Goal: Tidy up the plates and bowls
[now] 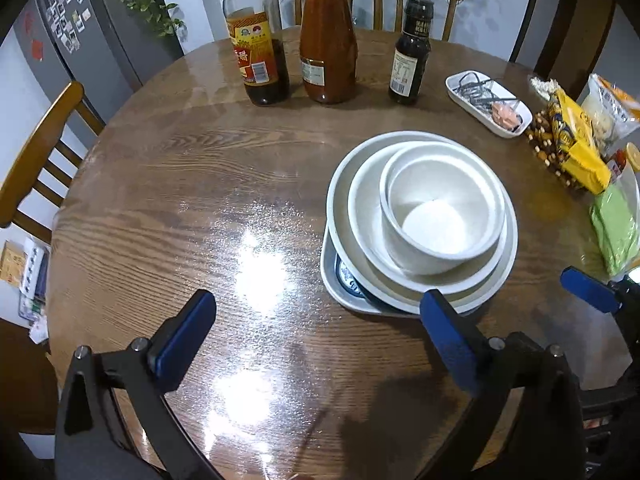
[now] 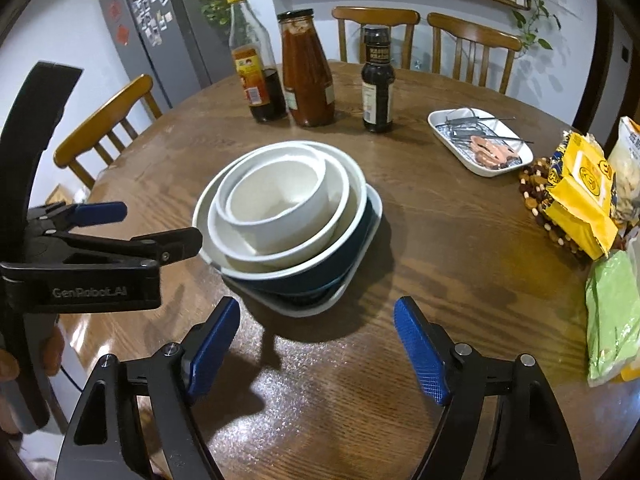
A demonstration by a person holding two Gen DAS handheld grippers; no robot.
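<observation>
A stack of dishes stands on the round wooden table [image 1: 168, 184]: a small white bowl [image 1: 440, 208] inside a wider white bowl [image 1: 364, 208], inside a dark blue bowl [image 2: 320, 276], all on a squarish white plate [image 1: 336, 284]. The stack also shows in the right wrist view [image 2: 280, 200]. My left gripper [image 1: 320, 332] is open and empty, just near and left of the stack. My right gripper [image 2: 316, 344] is open and empty, in front of the stack. The left gripper shows in the right wrist view [image 2: 120, 240], beside the stack's left rim.
Three sauce bottles [image 1: 328, 40] stand at the table's far side. A white rectangular dish [image 1: 488, 104] with metal clips lies at the right. Snack bags [image 1: 576, 140] and a green packet [image 1: 616, 228] crowd the right edge. Wooden chairs [image 1: 40, 152] surround the table.
</observation>
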